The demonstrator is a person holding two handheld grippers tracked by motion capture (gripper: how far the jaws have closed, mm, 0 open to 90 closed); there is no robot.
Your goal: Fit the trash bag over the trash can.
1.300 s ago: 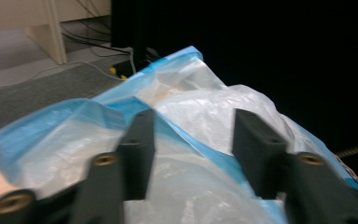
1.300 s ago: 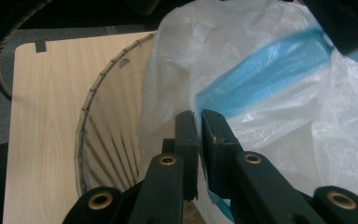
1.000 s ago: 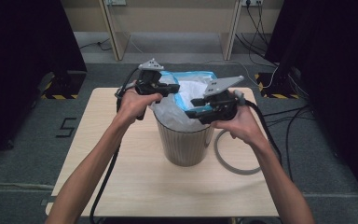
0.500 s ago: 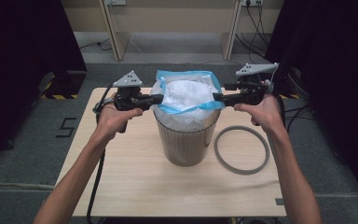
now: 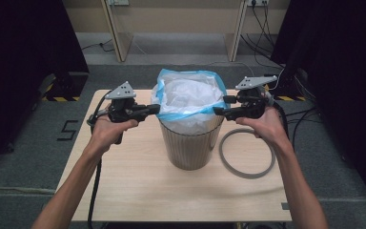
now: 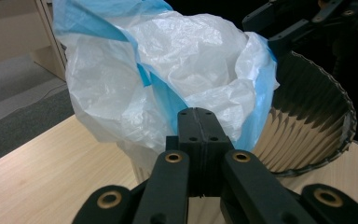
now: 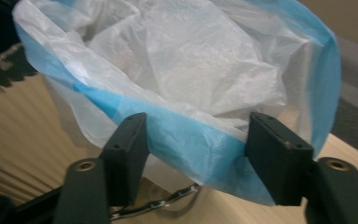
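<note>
One bin (image 5: 190,143) stands on the one table (image 5: 138,186), and one plastic bag (image 5: 188,98), white with a blue edge, sits in its mouth; two grippers work at it, one from each side; the left gripper (image 5: 156,109) comes in level at the bag's left side, its two jaws pressed flat together; in the left gripper view those jaws (image 6: 197,122) meet in a tight seam right against the blue edge of the bag (image 6: 168,70), though whether any plastic is pinched in the seam cannot be told; past the jaw tips in that view lies the ribbed inside wall of the bin (image 6: 307,126), and beyond it, at the far rim, the other gripper; the right gripper (image 5: 220,106) comes in level at the bag's right side, its jaws standing about half apart after just closing in a little; in the right gripper view the blue edge of the bag (image 7: 191,140) hangs between the two jaws (image 7: 193,151), and the pads do not press on it; the bin's ribbed wall (image 7: 14,140) shows to the left of those jaws; one grey ring (image 5: 246,152) lies flat on the table just below the right hand (image 5: 266,125), close beside the bin; one left hand (image 5: 106,132) holds the left gripper's handle, well clear of the bin
</note>
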